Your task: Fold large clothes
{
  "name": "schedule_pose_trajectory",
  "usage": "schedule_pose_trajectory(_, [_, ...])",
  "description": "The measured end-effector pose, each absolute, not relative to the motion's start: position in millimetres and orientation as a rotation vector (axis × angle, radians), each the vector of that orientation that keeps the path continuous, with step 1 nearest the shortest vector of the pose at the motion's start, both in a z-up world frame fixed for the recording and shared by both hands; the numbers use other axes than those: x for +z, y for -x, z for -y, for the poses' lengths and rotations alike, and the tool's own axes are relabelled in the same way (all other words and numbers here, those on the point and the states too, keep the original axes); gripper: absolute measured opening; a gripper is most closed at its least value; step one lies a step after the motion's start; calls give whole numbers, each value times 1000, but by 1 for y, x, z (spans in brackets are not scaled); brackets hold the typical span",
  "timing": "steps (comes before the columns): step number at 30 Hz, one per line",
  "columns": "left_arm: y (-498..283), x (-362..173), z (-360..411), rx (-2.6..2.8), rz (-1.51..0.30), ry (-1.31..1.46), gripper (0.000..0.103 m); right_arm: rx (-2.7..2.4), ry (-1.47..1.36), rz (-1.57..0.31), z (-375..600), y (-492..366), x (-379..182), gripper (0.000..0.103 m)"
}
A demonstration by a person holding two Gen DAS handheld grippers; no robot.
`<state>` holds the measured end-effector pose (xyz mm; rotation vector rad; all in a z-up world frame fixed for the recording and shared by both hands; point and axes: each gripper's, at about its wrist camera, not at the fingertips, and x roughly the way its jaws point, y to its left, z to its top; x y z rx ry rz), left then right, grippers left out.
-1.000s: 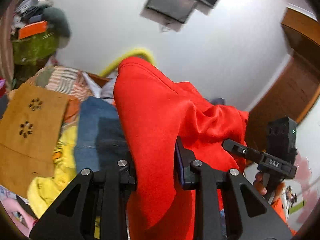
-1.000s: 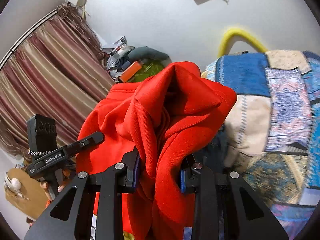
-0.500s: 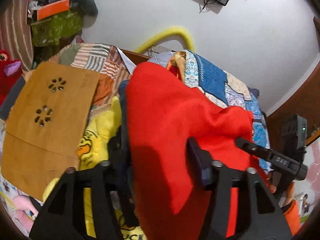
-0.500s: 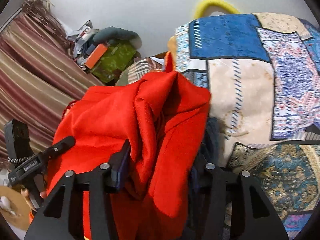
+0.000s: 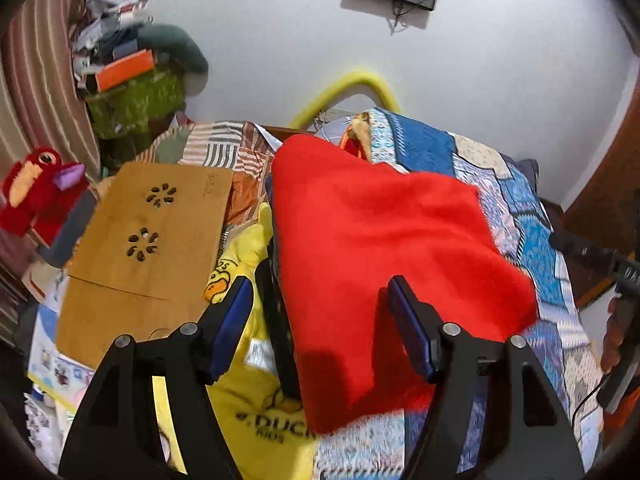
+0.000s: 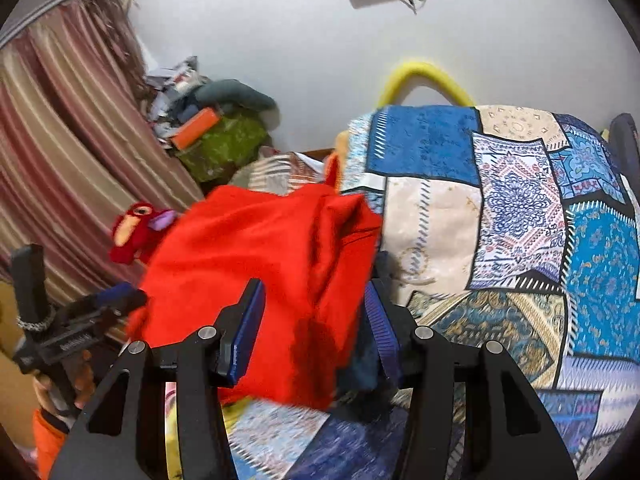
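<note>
You have just let go: both the left gripper [image 5: 320, 320] and right gripper [image 6: 314, 322] spread their fingers wide, the red garment [image 5: 380, 240] lying loose between them on the bed [image 6: 520, 220], this fold apparently laid down.

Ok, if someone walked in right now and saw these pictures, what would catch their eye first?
First, the bright red garment lying on the bed on a pile of clothes, right ahead of both open grippers, left gripper and right gripper. Next, the blue patchwork quilt spreading to the right of it, and the red plush toy at the far left by the striped curtain.
</note>
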<state>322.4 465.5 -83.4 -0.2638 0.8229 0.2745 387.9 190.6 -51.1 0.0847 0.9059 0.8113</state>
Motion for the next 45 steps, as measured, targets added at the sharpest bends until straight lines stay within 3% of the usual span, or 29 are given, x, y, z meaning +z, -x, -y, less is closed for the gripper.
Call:
schedule_pose_trajectory(6, [-259, -41, -405, 276, -699, 145, 68, 855, -25, -753, -176, -321, -15, 48])
schedule_pose_trajectory(17, [-116, 48, -291, 323, -305, 3, 68, 894, -34, -355, -113, -185, 66, 48])
schedule_pose_trajectory(30, [-18, 61, -214, 378, -65, 10, 69, 834, -22, -158, -72, -100, 73, 49])
schedule_pose_trajectory(31, [-15, 61, -212, 387, -60, 9, 69, 826, -22, -157, -71, -100, 72, 50])
schedule_pose_trajectory(33, [-10, 59, -208, 397, -53, 12, 78, 810, -32, -158, -70, -100, 71, 64])
schedule_pose_trajectory(39, [-2, 52, -204, 427, -42, 25, 100, 762, -37, -138, -63, -94, 74, 85])
schedule_pose_trajectory(45, [-2, 49, -206, 431, -55, 48, 103, 746, -26, -150, -62, -92, 73, 86])
